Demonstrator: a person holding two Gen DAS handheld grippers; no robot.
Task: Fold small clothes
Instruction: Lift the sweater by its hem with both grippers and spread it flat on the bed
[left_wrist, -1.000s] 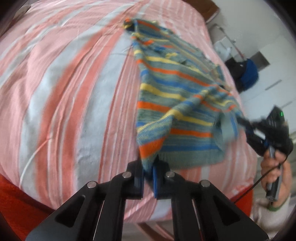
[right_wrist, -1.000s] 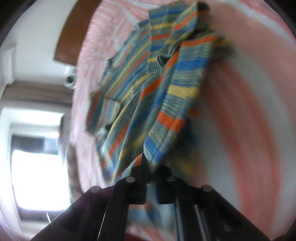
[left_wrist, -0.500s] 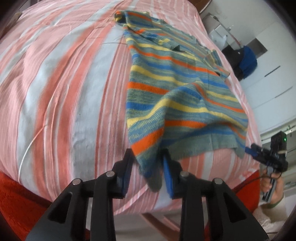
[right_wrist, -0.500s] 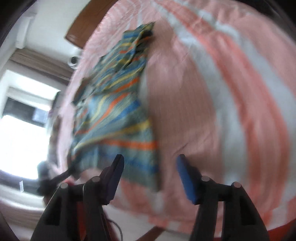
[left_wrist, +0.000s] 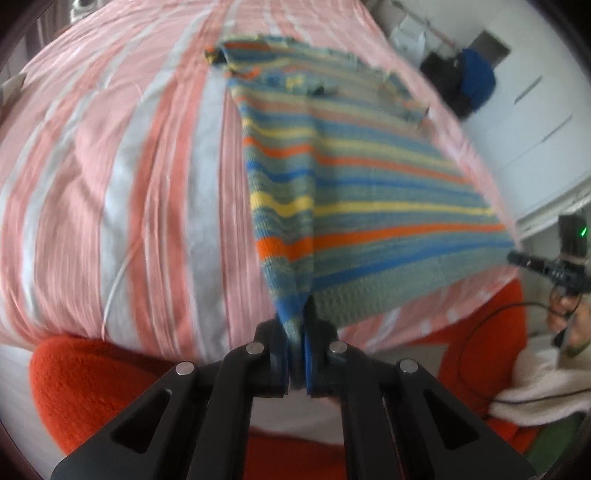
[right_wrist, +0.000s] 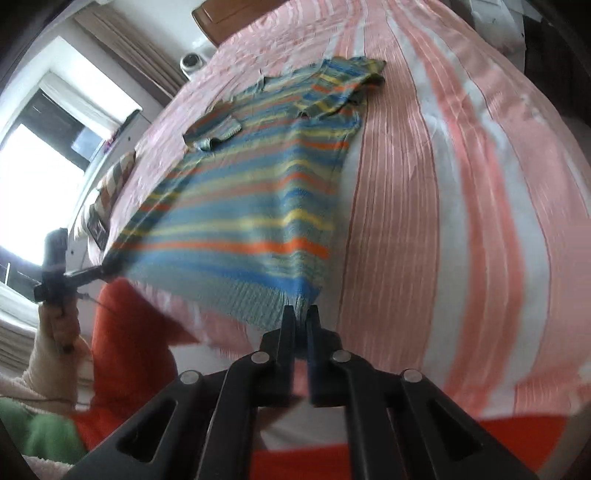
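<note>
A knit sweater (left_wrist: 369, 192) with blue, yellow, orange and grey-green stripes lies spread on the bed, its hem toward me and its sleeves folded in at the far end. My left gripper (left_wrist: 297, 332) is shut on the hem's left corner, the cloth pinched between its blue pads. My right gripper (right_wrist: 303, 317) is shut on the opposite hem corner. Each view shows the other gripper at the far corner: the right gripper (left_wrist: 511, 256) and the left gripper (right_wrist: 105, 269). The hem hangs stretched between them, lifted a little off the sweater's (right_wrist: 251, 192) resting part.
The bed has a pink-and-white striped cover (left_wrist: 110, 184) with an orange blanket (left_wrist: 85, 376) along its near edge. A wooden headboard (right_wrist: 229, 14) and a bright window (right_wrist: 33, 166) lie beyond. A dark bag (left_wrist: 469, 81) sits by white cupboards (left_wrist: 535, 122). A hand (right_wrist: 55, 325) holds the left gripper.
Both grippers opened and let the cloth go, then shut again on the two hem corners. The right gripper moved outward, and the hem now stretches straight between them.
</note>
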